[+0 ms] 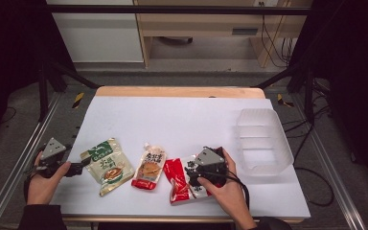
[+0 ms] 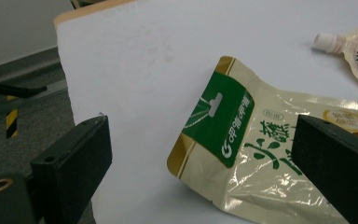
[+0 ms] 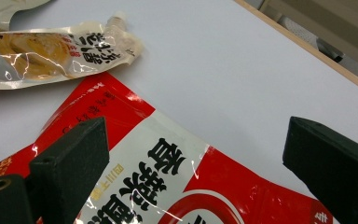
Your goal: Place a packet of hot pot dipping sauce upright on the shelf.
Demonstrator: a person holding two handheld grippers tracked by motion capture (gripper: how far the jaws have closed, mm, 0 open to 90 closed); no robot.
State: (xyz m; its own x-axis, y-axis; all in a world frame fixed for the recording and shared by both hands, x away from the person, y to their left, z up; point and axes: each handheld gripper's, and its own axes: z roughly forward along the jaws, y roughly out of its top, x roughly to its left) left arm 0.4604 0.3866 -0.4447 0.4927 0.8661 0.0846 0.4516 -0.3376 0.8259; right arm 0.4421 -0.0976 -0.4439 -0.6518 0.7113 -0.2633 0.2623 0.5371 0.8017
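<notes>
Right claw (image 3: 196, 163) released over red pouch (image 3: 168, 186), lower part cut off | left claw (image 2: 200, 172) released at green pouch (image 2: 242, 149)

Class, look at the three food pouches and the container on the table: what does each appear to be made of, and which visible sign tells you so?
Green-and-cream pouch: glossy plastic film, likely laminated; glare and creases.
Spouted pouch: shiny flexible film with a plastic-looking spout; wrinkled highlights.
Red-and-white pouch: glossy printed film; bright reflections.
Container: translucent, frosted, seemingly rigid plastic; the table shows faintly through its walls.
</notes>
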